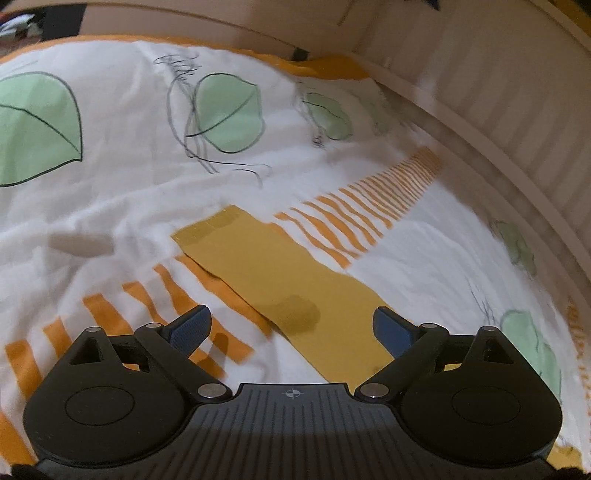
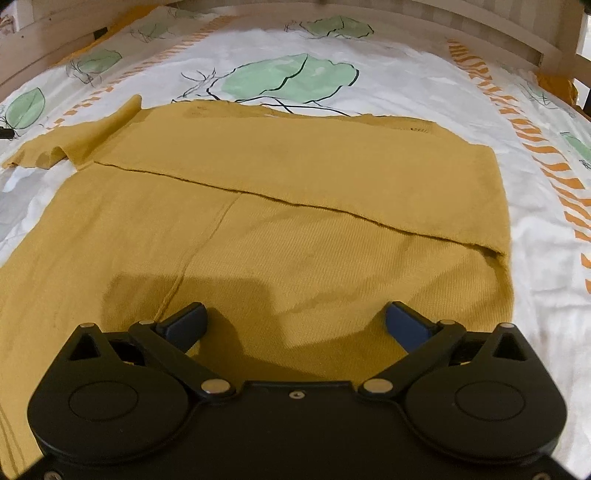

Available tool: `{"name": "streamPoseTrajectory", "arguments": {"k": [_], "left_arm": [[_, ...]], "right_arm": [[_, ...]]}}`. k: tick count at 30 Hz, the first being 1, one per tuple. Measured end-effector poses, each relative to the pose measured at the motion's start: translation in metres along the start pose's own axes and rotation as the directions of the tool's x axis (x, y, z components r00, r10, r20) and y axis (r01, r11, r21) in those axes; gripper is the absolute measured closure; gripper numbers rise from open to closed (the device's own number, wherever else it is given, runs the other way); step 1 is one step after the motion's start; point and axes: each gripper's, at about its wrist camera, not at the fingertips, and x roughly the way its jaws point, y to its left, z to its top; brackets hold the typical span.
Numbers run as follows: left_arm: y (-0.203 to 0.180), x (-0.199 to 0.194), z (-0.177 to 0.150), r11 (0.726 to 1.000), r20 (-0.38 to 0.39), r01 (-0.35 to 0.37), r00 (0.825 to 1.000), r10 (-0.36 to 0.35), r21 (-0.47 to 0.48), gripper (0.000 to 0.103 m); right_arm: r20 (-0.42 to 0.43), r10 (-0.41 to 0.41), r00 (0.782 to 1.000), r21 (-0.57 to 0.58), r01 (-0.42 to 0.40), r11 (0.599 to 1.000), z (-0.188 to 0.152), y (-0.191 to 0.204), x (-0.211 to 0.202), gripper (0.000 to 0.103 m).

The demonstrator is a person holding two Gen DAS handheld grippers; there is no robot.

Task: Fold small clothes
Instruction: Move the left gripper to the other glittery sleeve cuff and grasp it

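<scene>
A mustard-yellow knit garment (image 2: 280, 221) lies flat on the bed, one part folded across its body with a straight edge running left to right. One sleeve (image 2: 74, 136) sticks out at the upper left. My right gripper (image 2: 295, 325) hovers just over the garment's near part, open, nothing between its blue pads (image 2: 186, 326). In the left wrist view the sleeve (image 1: 280, 280) stretches diagonally over the bedcover. My left gripper (image 1: 291, 330) stands open above the sleeve's near stretch, its fingers apart from the cloth.
The white bedcover (image 1: 129, 192) bears green leaf prints and orange stripes. A pale wooden bed frame (image 1: 491, 122) curves along the far and right side. The same wooden frame (image 2: 480, 22) runs behind the garment.
</scene>
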Motion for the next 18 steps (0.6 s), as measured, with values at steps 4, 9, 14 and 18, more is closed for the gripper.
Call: {"name": "streamPoseTrajectory", "arguments": {"k": [4,9,14,18], "left_arm": [[0.010,0.014,0.008,1.000,-0.003,-0.018,1.000,0.018,-0.023,0.008],[0.018,0.035,0.011,0.999,-0.027,-0.027,0.999,0.026,-0.044,0.008],[0.020,0.048,0.017,0.999,-0.028,-0.020,0.999,0.019,-0.047,0.009],[0.022,0.053,0.019,0.997,-0.026,-0.012,1.000,0.010,-0.078,0.025]], "right_arm": [[0.036,0.052,0.998,0.004,-0.052,0.999,0.009,-0.001,-0.010,0.002],[0.167,0.114,0.979,0.033,-0.121,0.992,0.018,0.001,-0.034,0.002],[0.228,0.143,0.963,-0.018,-0.143,0.990,0.023,0.011,-0.045,0.002],[0.215,0.158,0.964,-0.066,-0.147,0.987,0.021,0.022,-0.042,0.002]]}}
